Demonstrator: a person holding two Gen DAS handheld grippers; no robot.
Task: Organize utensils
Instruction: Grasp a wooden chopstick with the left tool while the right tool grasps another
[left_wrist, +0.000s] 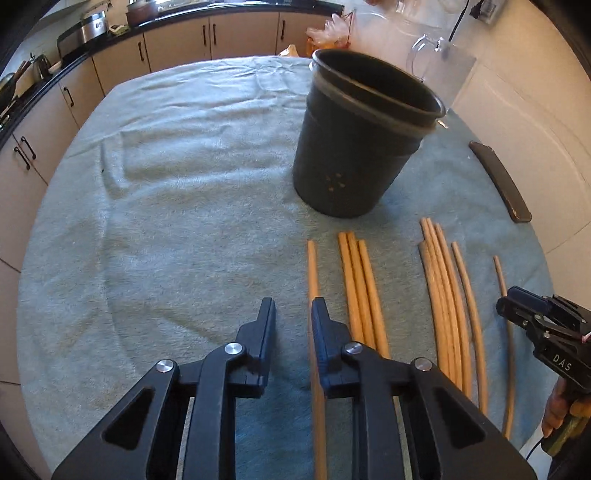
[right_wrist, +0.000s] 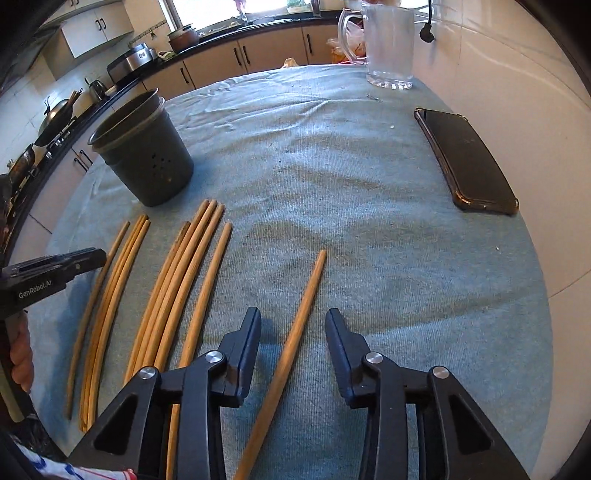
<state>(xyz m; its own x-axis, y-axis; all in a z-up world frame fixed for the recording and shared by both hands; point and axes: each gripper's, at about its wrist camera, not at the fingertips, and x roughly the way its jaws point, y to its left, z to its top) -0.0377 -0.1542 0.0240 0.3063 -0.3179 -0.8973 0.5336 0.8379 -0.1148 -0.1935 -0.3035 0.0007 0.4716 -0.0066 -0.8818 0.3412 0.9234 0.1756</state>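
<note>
Several wooden chopsticks (left_wrist: 360, 291) lie side by side on the blue-grey cloth, also in the right wrist view (right_wrist: 173, 280). A dark round utensil holder (left_wrist: 364, 136) stands upright behind them, also in the right wrist view (right_wrist: 144, 151). My left gripper (left_wrist: 293, 314) is open and empty, low over the cloth, its right finger at the leftmost chopstick (left_wrist: 313, 273). My right gripper (right_wrist: 293, 325) is open, its jaws either side of a lone chopstick (right_wrist: 301, 306) lying apart from the rest. The right gripper also shows in the left wrist view (left_wrist: 517, 306).
A black phone (right_wrist: 465, 158) lies at the table's right side, also in the left wrist view (left_wrist: 500, 181). A clear glass jug (right_wrist: 388, 44) stands at the far edge. Kitchen cabinets and a counter with pots (right_wrist: 181, 37) run behind the table. A white wall is on the right.
</note>
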